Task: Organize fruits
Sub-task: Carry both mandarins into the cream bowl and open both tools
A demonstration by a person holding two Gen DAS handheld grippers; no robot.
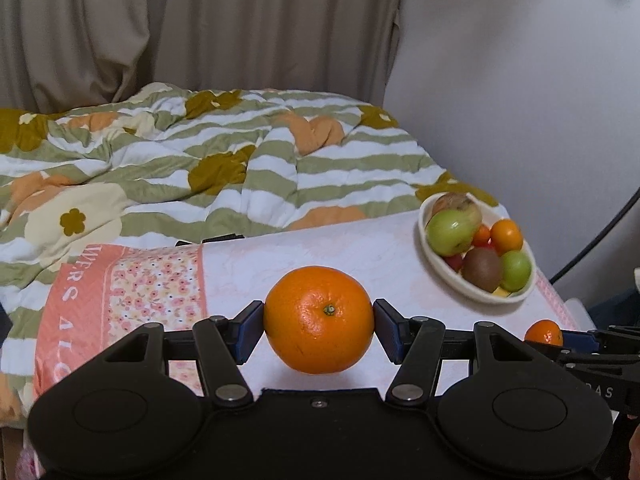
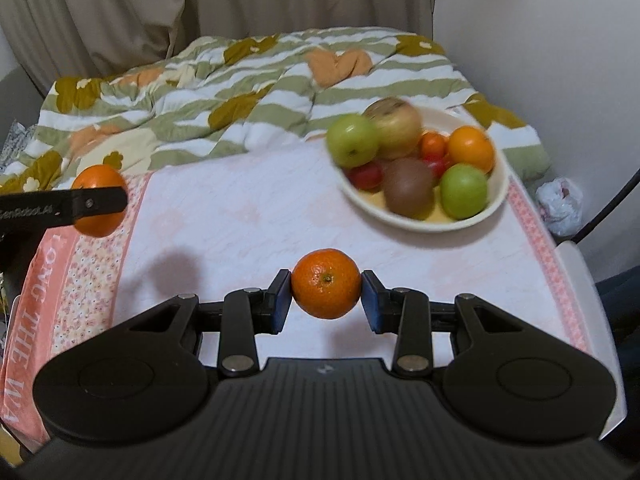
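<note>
My left gripper (image 1: 319,330) is shut on a large orange (image 1: 319,319), held clear above the pale cloth with its stem facing the camera. My right gripper (image 2: 326,298) is shut on a small mandarin (image 2: 326,283), also lifted off the cloth. In the right wrist view the large orange (image 2: 99,205) shows at the far left behind a black finger of the left gripper. The mandarin (image 1: 543,333) peeks in at the right of the left wrist view. A white bowl (image 2: 496,200) at the back right holds green apples, a kiwi, small oranges and red fruits. That bowl (image 1: 480,292) looks blurred.
A pink-and-white cloth (image 2: 240,220) with a floral border covers the table. Behind it lies a rumpled green-striped flowered quilt (image 1: 200,152), then curtains. A white wall is at right, with a dark cable (image 2: 612,200) and a crumpled plastic bag (image 2: 560,204) beside the table's right edge.
</note>
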